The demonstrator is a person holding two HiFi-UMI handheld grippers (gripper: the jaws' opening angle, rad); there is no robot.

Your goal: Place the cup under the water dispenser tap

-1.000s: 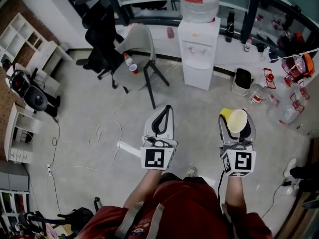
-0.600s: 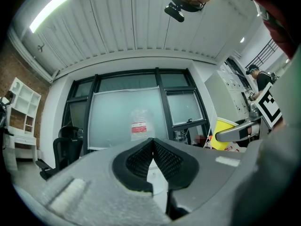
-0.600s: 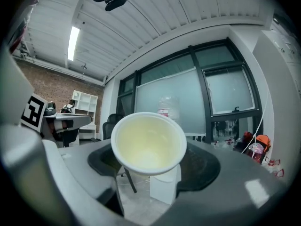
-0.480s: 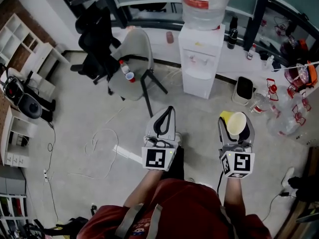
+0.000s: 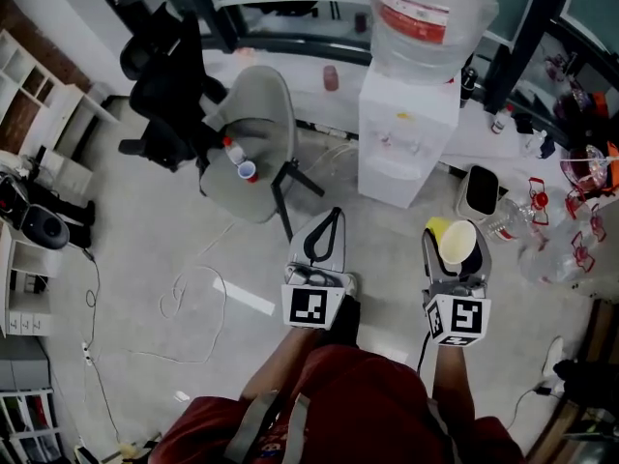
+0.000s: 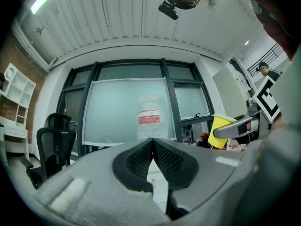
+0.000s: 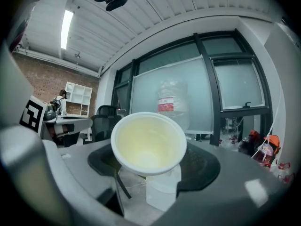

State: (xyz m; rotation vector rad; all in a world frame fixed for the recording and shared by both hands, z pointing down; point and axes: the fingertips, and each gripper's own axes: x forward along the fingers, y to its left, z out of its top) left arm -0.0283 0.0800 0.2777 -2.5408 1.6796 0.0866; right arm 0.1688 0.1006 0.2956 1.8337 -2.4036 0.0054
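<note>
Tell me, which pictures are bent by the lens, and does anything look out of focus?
Left gripper view: strong fisheye, dark corners, curved window frames. Right gripper view: same bending; the near cup looks slightly soft; the ceiling lamp is overexposed. Head view: milder bending, the water dispenser leans.

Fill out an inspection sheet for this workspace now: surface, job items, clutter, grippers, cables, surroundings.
Surface: grey floor; no worktable in view.
Job's things: yellow cup, empty, in the right hand-held gripper; white water dispenser with a large bottle on top, ahead of the cup and apart from it.
Clutter: empty bottles and a bin right of the dispenser; small bottle on the grey chair.
Grippers: left hand-held gripper shut, empty; right shut on the cup.
Cables: white cable looped on the floor, left of the grippers.
Surroundings: black office chair, white shelves at left, glass wall behind the dispenser.
</note>
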